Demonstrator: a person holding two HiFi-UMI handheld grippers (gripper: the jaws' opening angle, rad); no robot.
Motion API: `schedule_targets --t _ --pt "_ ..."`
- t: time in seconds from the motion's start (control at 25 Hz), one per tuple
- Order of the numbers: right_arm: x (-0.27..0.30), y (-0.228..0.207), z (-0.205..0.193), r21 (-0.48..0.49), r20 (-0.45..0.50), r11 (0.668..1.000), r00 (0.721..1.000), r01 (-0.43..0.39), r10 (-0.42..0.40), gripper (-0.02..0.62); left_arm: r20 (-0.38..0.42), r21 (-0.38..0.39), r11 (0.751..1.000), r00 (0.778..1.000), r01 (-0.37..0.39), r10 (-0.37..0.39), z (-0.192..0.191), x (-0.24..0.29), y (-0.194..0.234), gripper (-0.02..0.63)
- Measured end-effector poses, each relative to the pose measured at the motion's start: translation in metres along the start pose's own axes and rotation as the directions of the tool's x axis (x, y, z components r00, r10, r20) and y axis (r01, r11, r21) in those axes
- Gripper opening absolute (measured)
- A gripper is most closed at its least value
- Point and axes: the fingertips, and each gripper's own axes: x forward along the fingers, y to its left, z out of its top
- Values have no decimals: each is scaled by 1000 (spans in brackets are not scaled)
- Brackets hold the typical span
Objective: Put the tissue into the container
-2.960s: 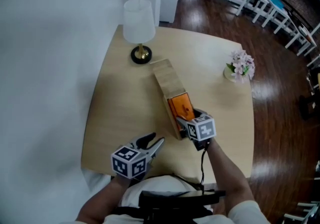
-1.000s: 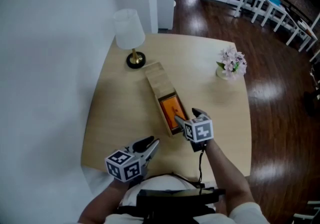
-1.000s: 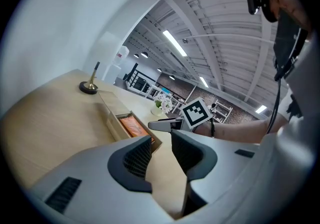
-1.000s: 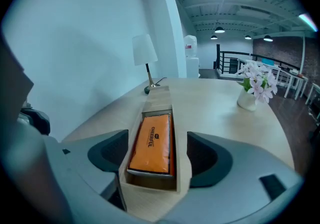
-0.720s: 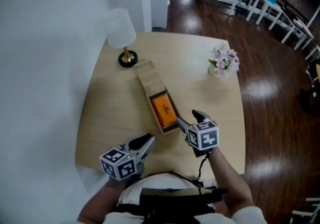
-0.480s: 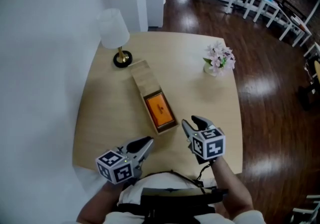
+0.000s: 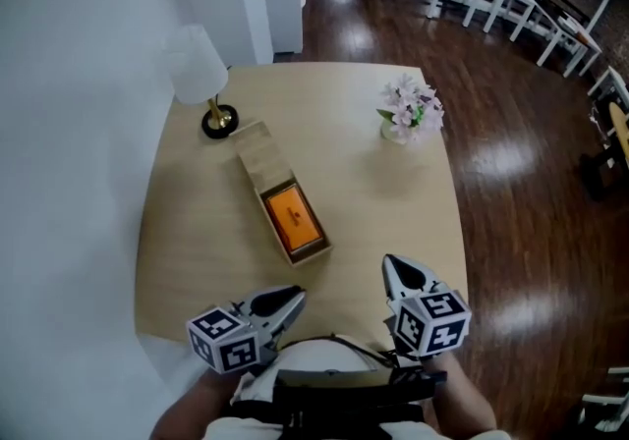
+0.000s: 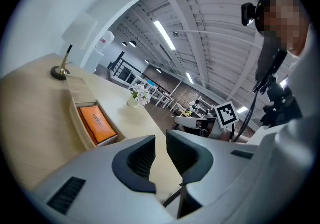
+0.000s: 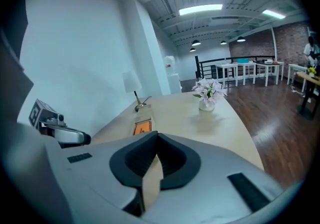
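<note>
The orange tissue point(image 7: 293, 217) lies in the wooden container point(image 7: 254, 155), centre-left on the surface point(image 7: 364, 197); its dark print is unreadable. At the bottom of the frame, the left claw point(image 7: 291, 299) is closed and empty, and the right claw point(image 7: 395, 267) has just closed on nothing.

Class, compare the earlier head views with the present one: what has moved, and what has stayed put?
The right gripper drew back from the orange tissue pack toward the person, jaws closing empty; the left gripper also retreated and shut. Pack, wooden container, lamp and flowers stayed.
</note>
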Motion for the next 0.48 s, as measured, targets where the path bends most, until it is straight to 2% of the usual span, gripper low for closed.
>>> schedule_targets --t 0.24,0.48 --pt "-21 4 0 22 34 999 999 -37 36 0 -47 22 1000 999 1 0 -6 8 -8 60" --pt "-17 15 -6 3 11 997 997 -72 72 0 -74 41 999 997 -2 5 -9 10 -13 60"
